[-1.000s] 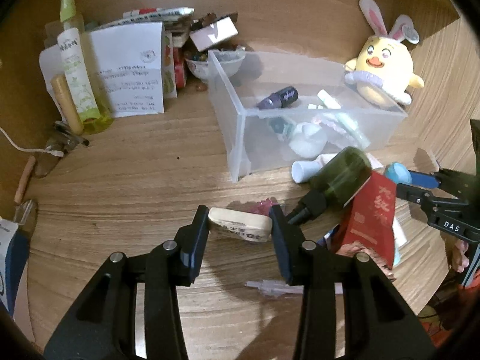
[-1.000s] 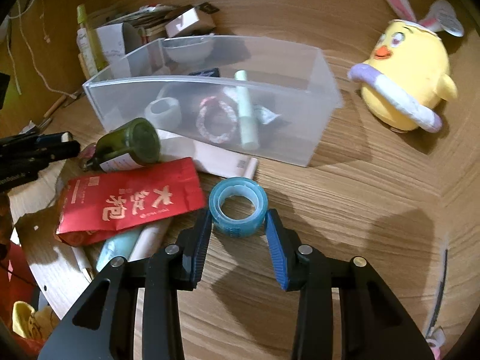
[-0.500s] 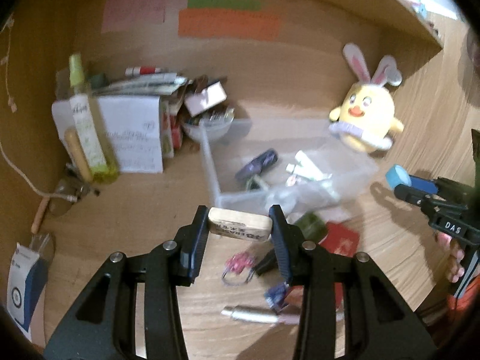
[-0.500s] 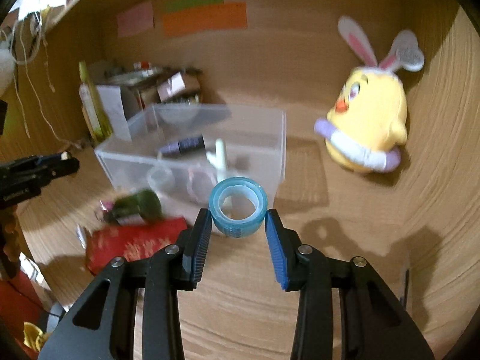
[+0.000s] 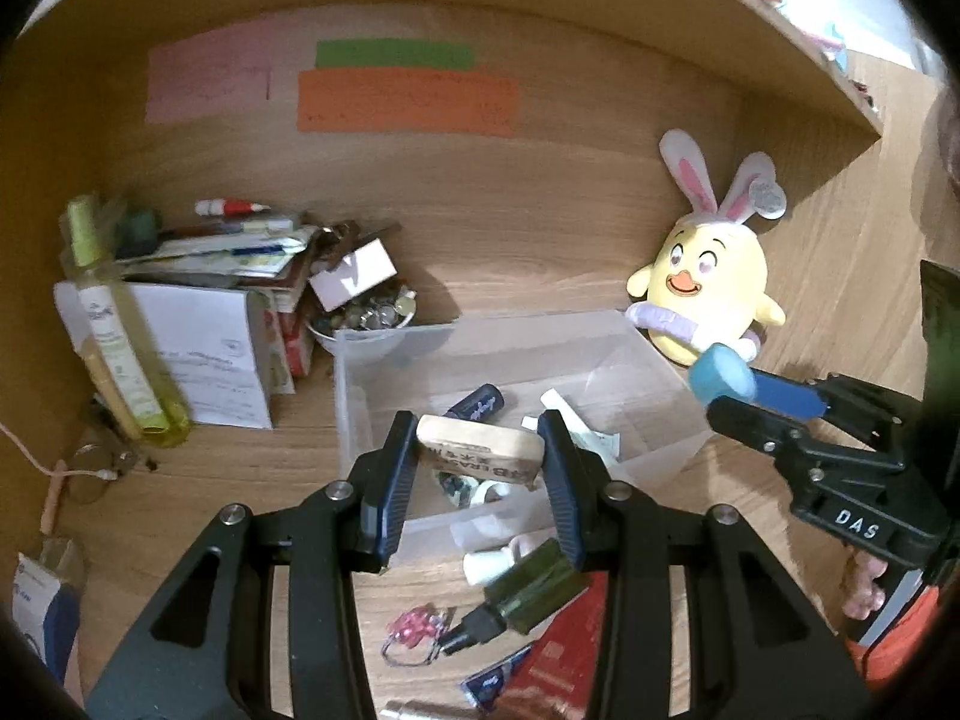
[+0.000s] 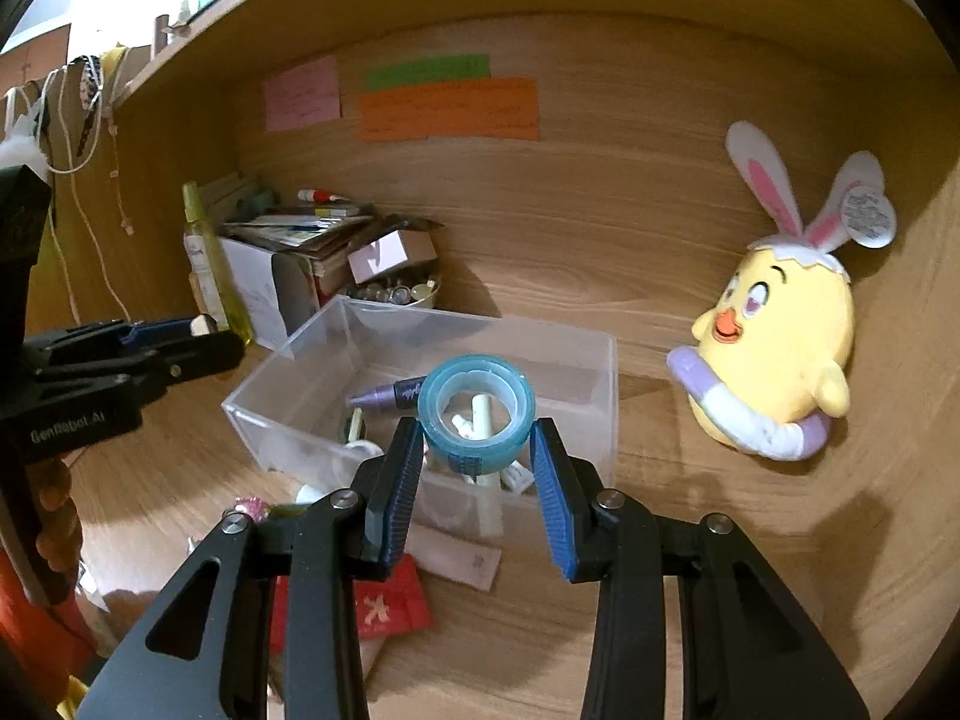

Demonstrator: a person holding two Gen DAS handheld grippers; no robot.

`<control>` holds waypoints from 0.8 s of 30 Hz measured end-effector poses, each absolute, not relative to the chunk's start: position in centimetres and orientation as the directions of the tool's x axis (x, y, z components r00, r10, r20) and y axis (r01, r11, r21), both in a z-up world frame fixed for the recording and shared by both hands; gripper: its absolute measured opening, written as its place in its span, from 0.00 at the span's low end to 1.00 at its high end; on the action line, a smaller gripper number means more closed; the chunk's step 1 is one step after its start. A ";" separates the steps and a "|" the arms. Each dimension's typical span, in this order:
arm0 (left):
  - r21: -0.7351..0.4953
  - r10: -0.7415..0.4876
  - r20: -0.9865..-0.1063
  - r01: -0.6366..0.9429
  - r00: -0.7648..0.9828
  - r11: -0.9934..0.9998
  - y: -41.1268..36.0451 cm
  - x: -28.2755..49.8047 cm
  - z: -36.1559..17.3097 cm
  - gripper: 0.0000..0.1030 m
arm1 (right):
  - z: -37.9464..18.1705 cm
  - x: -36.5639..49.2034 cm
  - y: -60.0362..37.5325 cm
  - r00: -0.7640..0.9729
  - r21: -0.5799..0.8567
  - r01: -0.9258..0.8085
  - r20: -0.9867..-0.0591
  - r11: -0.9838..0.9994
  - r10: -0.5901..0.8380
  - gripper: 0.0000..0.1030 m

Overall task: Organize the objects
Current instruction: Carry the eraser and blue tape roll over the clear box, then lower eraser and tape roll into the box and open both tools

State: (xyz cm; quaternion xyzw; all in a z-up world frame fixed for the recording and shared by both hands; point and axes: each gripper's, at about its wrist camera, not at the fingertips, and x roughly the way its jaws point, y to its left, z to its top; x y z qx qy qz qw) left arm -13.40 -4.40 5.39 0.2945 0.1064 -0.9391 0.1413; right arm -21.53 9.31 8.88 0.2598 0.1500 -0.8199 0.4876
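My left gripper [image 5: 479,450] is shut on a beige eraser [image 5: 480,450] and holds it in the air above the near left part of a clear plastic bin [image 5: 372,354]. My right gripper [image 6: 475,450] is shut on a blue tape roll [image 6: 475,414] and holds it above the bin's [image 6: 606,372] near side. The bin holds a purple tube [image 6: 384,395], a pale green stick [image 6: 483,414] and small white items. The right gripper also shows in the left wrist view [image 5: 729,387], and the left one in the right wrist view [image 6: 204,336].
A dark green bottle [image 5: 528,588], a red packet [image 5: 564,654], a pink clip [image 5: 414,630] and a white tube lie on the desk before the bin. A yellow bunny plush [image 6: 780,348] stands right. A spray bottle [image 5: 114,330], a paper box and a bowl of pins [image 5: 366,318] stand at back left.
Both grippers have lifted off the desk with the eraser and the tape roll and moved over the bin. The views have tilted up to show the back wall.
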 end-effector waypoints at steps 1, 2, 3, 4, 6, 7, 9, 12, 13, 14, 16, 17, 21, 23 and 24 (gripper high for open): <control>-0.126 -0.189 -0.592 0.321 -0.784 -0.939 -4.5 -13.8 5.2 0.39 | 8.8 -21.8 8.9 -0.387 0.009 0.877 -0.578 -0.480 -0.719 0.33; -0.136 -0.171 -0.604 0.312 -0.779 -0.940 -4.6 -14.5 4.9 0.39 | 8.6 -22.1 8.6 -0.386 0.010 0.876 -0.584 -0.482 -0.714 0.33; -0.138 -0.164 -0.613 0.308 -0.773 -0.941 -4.6 -15.0 4.7 0.39 | 8.4 -22.5 8.1 -0.388 0.007 0.874 -0.591 -0.486 -0.707 0.33; -0.135 -0.161 -0.621 0.307 -0.767 -0.942 -4.5 -15.4 4.4 0.39 | 8.2 -22.9 7.8 -0.391 0.005 0.871 -0.598 -0.491 -0.700 0.33; -0.124 -0.158 -0.642 0.305 -0.750 -0.944 -4.3 -16.6 3.7 0.39 | 7.8 -23.7 7.1 -0.387 0.010 0.868 -0.614 -0.497 -0.688 0.33; -0.119 -0.155 -0.651 0.302 -0.743 -0.946 -4.3 -17.1 3.4 0.39 | 7.6 -24.0 6.8 -0.384 0.015 0.866 -0.620 -0.499 -0.684 0.33; -0.111 -0.149 -0.673 0.298 -0.724 -0.948 -4.2 -18.3 2.6 0.39 | 7.1 -24.7 6.3 -0.374 0.023 0.865 -0.637 -0.502 -0.674 0.33; -0.106 -0.136 -0.707 0.294 -0.694 -0.950 -4.3 -20.1 1.4 0.39 | 6.2 -25.8 5.4 -0.354 0.034 0.864 -0.668 -0.502 -0.655 0.33; -0.099 -0.140 -0.714 0.296 -0.686 -0.950 -4.3 -20.5 1.2 0.39 | 5.9 -26.0 5.1 -0.351 0.031 0.864 -0.677 -0.502 -0.646 0.33; -0.089 -0.146 -0.718 0.298 -0.680 -0.950 -4.3 -20.9 1.0 0.39 | 5.6 -26.3 4.7 -0.353 0.022 0.863 -0.688 -0.505 -0.634 0.33; -0.071 -0.153 -0.731 0.297 -0.665 -0.952 -4.3 -21.7 0.5 0.39 | 5.1 -26.6 4.1 -0.359 0.004 0.862 -0.701 -0.507 -0.616 0.33; -0.068 -0.152 -0.739 0.297 -0.656 -0.952 -4.3 -22.2 0.3 0.39 | 4.8 -26.7 3.9 -0.362 -0.003 0.861 -0.708 -0.509 -0.607 0.33; -0.071 -0.141 -0.757 0.295 -0.638 -0.953 -4.7 -23.3 -0.4 0.39 | 3.9 -27.4 3.0 -0.355 -0.012 0.861 -0.730 -0.509 -0.584 0.33; -0.070 -0.139 -0.763 0.295 -0.631 -0.953 -4.8 -23.7 -0.7 0.39 | 3.6 -27.6 2.8 -0.358 -0.021 0.860 -0.736 -0.509 -0.575 0.33; -0.070 -0.141 -0.765 0.298 -0.629 -0.952 -4.9 -23.8 -0.8 0.39 | 3.5 -27.6 2.7 -0.360 -0.025 0.860 -0.737 -0.509 -0.572 0.33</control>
